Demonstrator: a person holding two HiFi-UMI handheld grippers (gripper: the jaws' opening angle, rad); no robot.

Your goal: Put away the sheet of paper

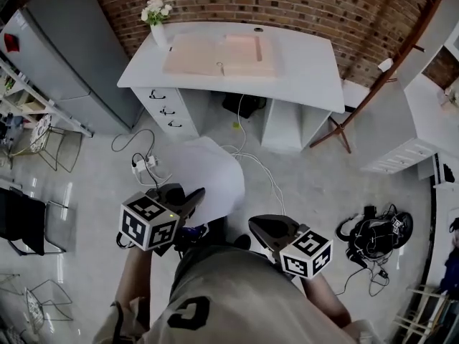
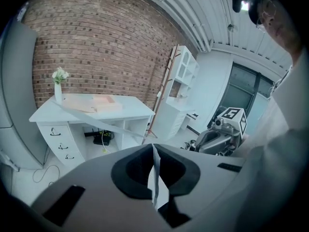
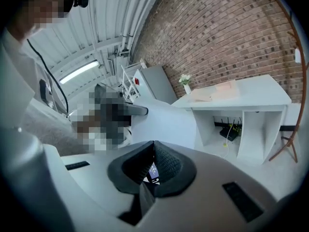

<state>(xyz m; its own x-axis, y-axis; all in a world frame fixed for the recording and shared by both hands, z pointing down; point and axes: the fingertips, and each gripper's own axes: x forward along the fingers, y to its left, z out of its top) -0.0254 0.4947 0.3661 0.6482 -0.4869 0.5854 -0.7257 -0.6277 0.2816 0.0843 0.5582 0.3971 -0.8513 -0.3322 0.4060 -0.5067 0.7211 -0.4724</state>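
Well short of the worktop (image 1: 301, 63), in the head view, the person stands on open floor with the left claw (image 1: 193, 196) raised and the sheet of paper (image 1: 211, 178) fanning forward from it over the floor. The right claw (image 1: 262, 228) hangs just beside it and touches nothing. A peach folder (image 1: 222, 54), or perhaps a shallow tray, lies open on the worktop near a vase (image 1: 158, 31) of white flowers.

Along the left gripper view, the left claw (image 2: 154, 153) is clamped on the sheet of paper (image 2: 157, 187), which shows edge-on as a thin pale strip between the pads, its far edge running out toward the worktop (image 2: 130, 112). The hold looks to be at one margin only, so most of the sheet is unsupported.

Along the right gripper view, the right claw (image 3: 153, 151) has its pads drawn together with nothing between them. The sheet of paper (image 3: 166, 122) curves away ahead of it, and the worktop (image 3: 260, 91) stands well beyond.

The step in hand appears to be carrying the sheet to the worktop. To do it well, I would keep the clamp firm and the sheet level, walk slowly so air does not fold it, and approach the peach folder square-on. If that folder is the destination, the right claw could steady the free corner or the folder's flap before the sheet is laid flat and let go.
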